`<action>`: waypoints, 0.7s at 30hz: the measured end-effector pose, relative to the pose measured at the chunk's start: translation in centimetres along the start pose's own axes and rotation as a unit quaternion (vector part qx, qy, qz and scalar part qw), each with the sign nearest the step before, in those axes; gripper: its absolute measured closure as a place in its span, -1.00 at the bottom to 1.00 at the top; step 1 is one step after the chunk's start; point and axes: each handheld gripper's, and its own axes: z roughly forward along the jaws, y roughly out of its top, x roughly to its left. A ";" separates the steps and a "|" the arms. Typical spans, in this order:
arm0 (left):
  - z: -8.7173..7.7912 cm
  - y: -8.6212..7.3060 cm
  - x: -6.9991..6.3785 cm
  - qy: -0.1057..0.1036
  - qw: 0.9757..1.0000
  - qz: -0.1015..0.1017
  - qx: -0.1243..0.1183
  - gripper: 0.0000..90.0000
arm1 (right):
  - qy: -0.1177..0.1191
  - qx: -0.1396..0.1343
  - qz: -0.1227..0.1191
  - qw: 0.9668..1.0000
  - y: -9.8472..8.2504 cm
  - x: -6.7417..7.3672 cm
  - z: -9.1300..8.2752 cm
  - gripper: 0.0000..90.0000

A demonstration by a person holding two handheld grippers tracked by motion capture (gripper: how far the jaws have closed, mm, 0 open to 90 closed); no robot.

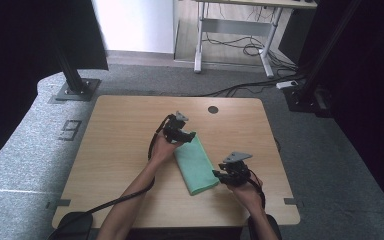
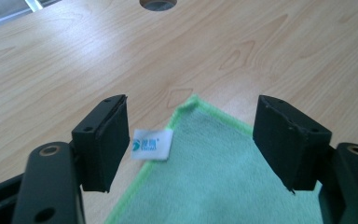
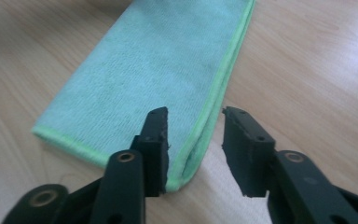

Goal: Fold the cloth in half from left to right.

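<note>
Folded green microfibre cloth (image 1: 195, 166) lies flat on the wooden table (image 1: 120, 150), near the middle, long axis running away from the person and slightly leftward. White label (image 2: 152, 144) sits at its far corner.

Left gripper (image 1: 188, 136) hovers at that far corner. In the left gripper view the jaws stand wide apart, one to each side of the corner, pads clear of the fabric; nothing held.

Right gripper (image 1: 219, 175) is at the near right corner. In the right gripper view the jaws are partly open and straddle the folded edge with its bright green hem; the pads do not press on it, so nothing is gripped.

Handling judgement: light, limp, stacked in at least two layers. It will droop and may unfold if lifted by one layer only. Pile looks grippy, not slippery; not fragile. Best hold: pinch through all layers at the hemmed corners, both ends together, so the fold stays intact.
</note>
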 end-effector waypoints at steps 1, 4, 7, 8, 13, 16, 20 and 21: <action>-0.2 -0.2 -0.1 0.000 1.000 0.002 0.001 -0.44 | 0.000 -0.001 -0.003 1.000 0.1 0.0 0.3 0.24; -0.8 -1.0 -0.3 -0.001 1.000 0.005 0.008 -0.50 | 0.004 0.008 -0.007 1.000 -0.1 -0.1 1.4 0.14; -1.3 -1.9 -0.2 0.007 1.000 0.015 0.015 -0.55 | 0.003 0.028 -0.005 1.000 -0.7 -0.5 2.4 0.10; -1.3 -2.2 -0.1 0.013 1.000 0.016 0.018 -0.56 | 0.000 0.033 -0.003 0.999 -0.9 -0.6 2.6 0.08; -1.2 -3.5 2.0 0.038 0.999 -0.019 0.022 -0.60 | -0.007 0.046 0.010 0.999 -1.8 -1.4 2.9 -0.02; -0.7 -4.2 3.2 0.058 0.997 -0.037 0.027 -0.60 | 0.001 0.040 0.027 0.999 -2.2 -1.7 3.0 -0.06; 0.1 -5.1 4.0 0.070 0.996 -0.049 0.040 -0.63 | -0.001 0.038 0.030 0.999 -2.2 -1.6 3.0 -0.10; 0.1 -5.3 4.0 0.068 0.996 -0.049 0.041 -0.63 | -0.002 0.037 0.029 0.999 -2.3 -1.6 3.0 -0.11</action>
